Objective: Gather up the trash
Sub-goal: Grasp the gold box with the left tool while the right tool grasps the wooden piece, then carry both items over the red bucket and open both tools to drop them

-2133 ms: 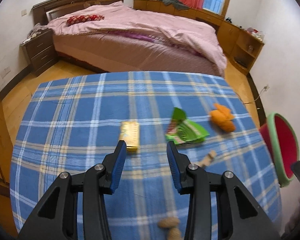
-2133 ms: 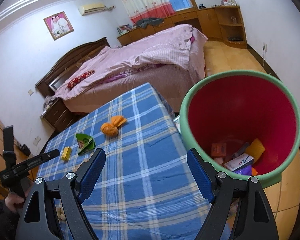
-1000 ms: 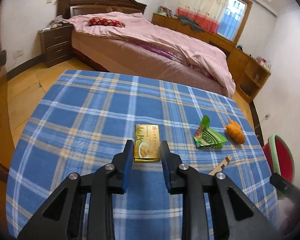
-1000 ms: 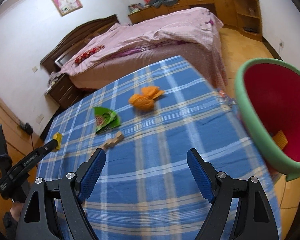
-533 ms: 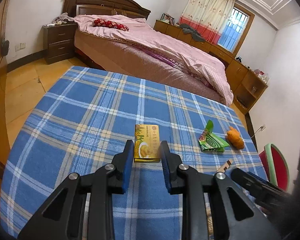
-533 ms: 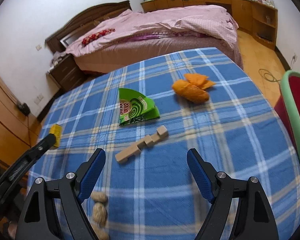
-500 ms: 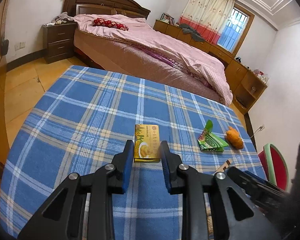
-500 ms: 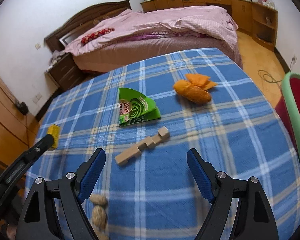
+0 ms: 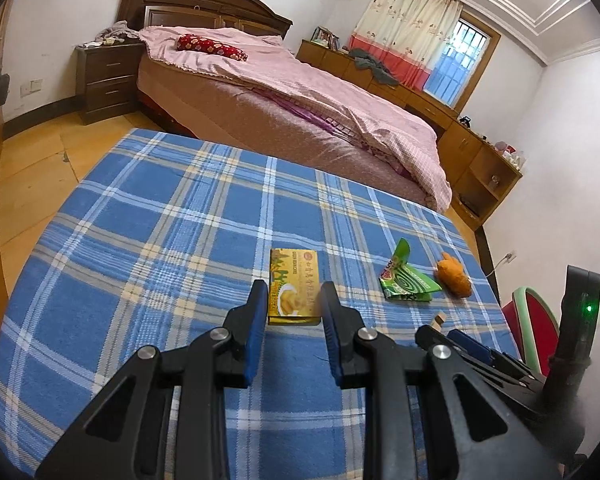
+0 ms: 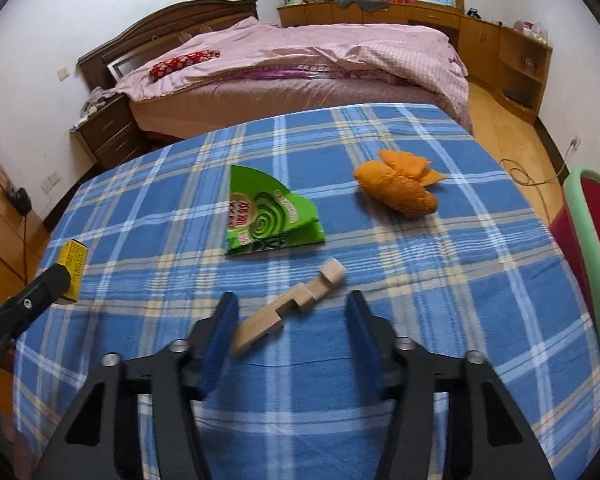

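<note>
My left hand-held gripper [image 9: 293, 312] pinches the yellow box [image 9: 294, 286]; my right hand-held gripper [image 10: 292, 320], closing astride the wooden piece [image 10: 290, 306], should centre it before squeezing

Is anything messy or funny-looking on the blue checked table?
Yes. Trash lies scattered on the checked tablecloth: a torn-open green wrapper, orange peel and a notched wooden piece lying crooked. A yellow box sits at the left gripper.

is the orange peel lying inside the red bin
No, the orange peel lies on the blue plaid tablecloth, apart from the red bin.
</note>
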A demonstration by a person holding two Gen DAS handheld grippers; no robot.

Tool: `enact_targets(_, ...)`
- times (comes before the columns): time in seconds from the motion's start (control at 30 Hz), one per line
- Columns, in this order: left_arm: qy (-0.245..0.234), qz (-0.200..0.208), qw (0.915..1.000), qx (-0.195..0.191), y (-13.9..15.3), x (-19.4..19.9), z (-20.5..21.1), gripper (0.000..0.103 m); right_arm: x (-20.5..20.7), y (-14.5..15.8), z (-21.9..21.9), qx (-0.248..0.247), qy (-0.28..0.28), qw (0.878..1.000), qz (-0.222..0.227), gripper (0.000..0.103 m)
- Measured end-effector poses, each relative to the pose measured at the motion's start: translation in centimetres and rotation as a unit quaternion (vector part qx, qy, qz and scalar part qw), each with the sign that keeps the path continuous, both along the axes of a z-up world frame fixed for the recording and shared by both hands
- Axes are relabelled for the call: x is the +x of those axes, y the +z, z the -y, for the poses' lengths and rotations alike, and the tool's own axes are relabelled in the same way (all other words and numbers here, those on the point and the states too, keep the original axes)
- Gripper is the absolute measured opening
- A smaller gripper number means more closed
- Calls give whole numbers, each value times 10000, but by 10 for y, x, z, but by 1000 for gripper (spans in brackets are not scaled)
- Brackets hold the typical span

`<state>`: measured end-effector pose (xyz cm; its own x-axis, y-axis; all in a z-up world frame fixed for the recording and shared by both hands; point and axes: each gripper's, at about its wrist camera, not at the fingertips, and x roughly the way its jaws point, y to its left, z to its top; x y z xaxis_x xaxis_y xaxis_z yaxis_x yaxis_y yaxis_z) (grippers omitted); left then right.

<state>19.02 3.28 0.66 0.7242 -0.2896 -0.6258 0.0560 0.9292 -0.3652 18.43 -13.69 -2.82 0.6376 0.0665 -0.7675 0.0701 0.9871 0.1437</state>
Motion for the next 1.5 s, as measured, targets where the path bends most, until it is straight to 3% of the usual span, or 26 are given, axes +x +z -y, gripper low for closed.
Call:
enact_targets(0.17,-76,70,9999,-70,1,0,1,27,-8,-1,16,89,-91,9999,36,14)
enact_targets(0.23,-114,91,9999,-74,1,0,2,27,-11,-2,22,156,-93,9998,55,11)
enact_targets(0.5,-233,62,9997,-45,-2,1,8,27,-40,2,45,759,-108,9971,-2,10)
enact_targets(0.93,-564,47,9984,60,2,-11,32,27,-126,19,108,814,-624,9939,416,10)
enact_targets(1.23,-1155,76,9932,126,27,-40,84,27,-169,36,164,965,-1163,9847,864,10)
enact_targets(1.5,-1854,77,9823,245,50,-56,154,27,-190,44,213,1065,-1477,9762,1182,10)
